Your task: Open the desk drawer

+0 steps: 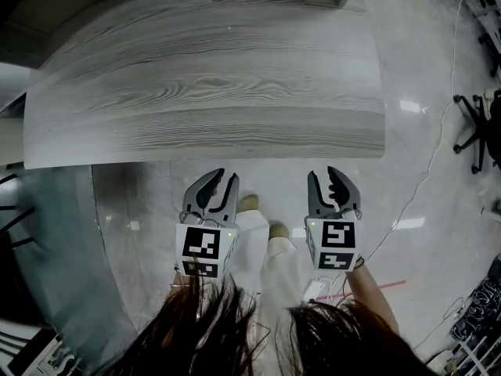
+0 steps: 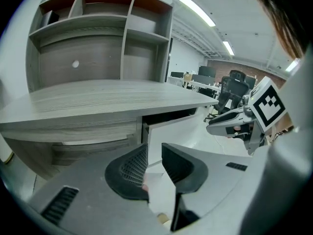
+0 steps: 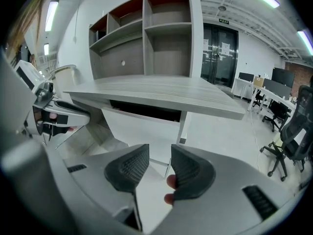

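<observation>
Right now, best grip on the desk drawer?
Probably the top edge of the drawer front, from the front, one jaw into the dark gap under the desktop. No handle shows; that gap looks like the only exposed lip.

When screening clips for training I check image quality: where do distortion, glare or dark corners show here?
Head view: fisheye bows the desk top, and light patches glare on the glossy floor. Left gripper view: ceiling lights blow out white; corners black. Right gripper view: same black corners, desk bent, otherwise sharp.
</observation>
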Tool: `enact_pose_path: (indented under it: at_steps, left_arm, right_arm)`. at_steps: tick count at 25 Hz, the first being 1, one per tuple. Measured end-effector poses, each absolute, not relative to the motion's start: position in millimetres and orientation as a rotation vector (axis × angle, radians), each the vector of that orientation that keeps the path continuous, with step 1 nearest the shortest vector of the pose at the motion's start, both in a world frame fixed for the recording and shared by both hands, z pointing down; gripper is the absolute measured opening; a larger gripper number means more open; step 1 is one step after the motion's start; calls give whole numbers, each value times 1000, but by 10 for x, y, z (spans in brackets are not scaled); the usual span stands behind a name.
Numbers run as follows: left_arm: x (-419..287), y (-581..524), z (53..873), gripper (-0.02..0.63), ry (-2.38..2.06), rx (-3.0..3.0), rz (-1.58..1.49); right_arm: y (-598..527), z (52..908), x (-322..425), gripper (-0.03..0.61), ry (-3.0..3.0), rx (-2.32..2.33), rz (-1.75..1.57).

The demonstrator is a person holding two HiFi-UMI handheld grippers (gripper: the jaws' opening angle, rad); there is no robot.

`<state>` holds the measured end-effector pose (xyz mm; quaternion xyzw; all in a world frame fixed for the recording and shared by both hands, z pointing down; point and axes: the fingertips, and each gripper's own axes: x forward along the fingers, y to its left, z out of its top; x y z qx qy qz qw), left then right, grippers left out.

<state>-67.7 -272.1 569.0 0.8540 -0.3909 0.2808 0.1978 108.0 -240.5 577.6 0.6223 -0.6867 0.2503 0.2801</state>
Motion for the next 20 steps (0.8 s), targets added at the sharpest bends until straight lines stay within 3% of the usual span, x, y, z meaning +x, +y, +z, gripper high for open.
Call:
enact_pose_path:
  at_steps: [14, 20]
  left_arm:
    - [-480, -2913, 6189, 84, -1069, 2318, 814]
    - [-394, -3025, 6009, 87, -1060, 2366, 827]
  right_arm:
    - [-2676, 6106, 1312, 152, -1840, 1623, 704]
    - [-2678, 6111, 1294, 163, -1841, 1618, 717]
